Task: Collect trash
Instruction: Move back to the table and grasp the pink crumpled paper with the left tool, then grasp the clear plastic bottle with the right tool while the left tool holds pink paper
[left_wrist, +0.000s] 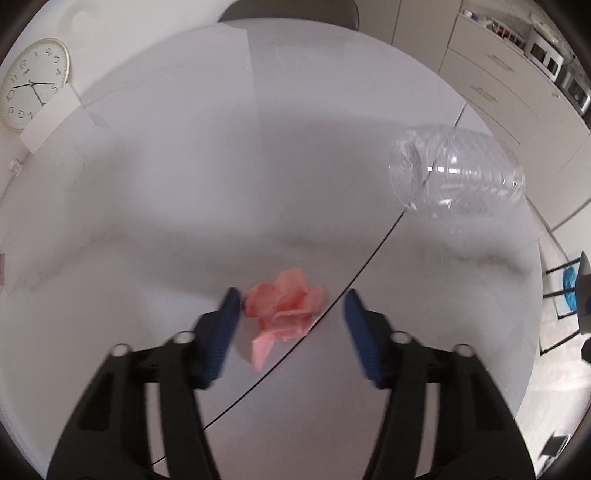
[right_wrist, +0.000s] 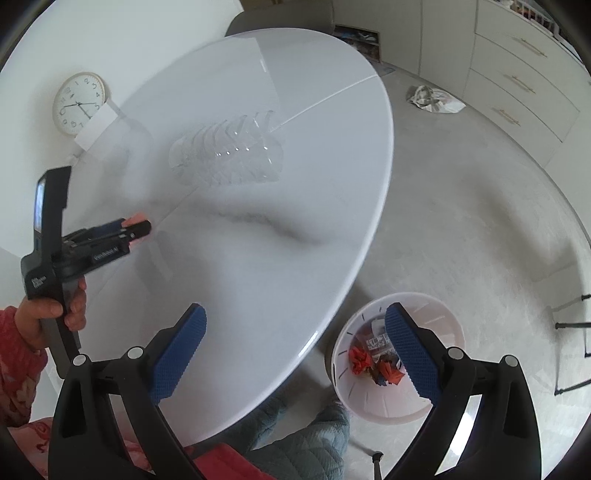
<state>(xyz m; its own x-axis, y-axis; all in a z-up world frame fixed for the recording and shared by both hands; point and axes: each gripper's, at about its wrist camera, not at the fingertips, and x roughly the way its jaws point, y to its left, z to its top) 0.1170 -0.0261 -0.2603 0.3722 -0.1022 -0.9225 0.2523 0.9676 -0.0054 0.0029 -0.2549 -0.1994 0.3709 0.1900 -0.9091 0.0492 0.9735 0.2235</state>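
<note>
On our white table (left_wrist: 147, 206), we are spreading the left gripper (left_wrist: 291, 299) around pink paper (left_wrist: 284, 310); our right gripper (right_wrist: 295, 354) is hanging wide apart, holding nothing.

Round wall clock (left_wrist: 34, 84) beside the white table (left_wrist: 184, 177), pale drawer cabinets (right_wrist: 524, 74) beyond.

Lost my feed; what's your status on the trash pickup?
Left claw open, straddling pink paper wad on table. Right claw open, empty, over table edge. Clear bottle uncollected. Path unobstructed.
</note>
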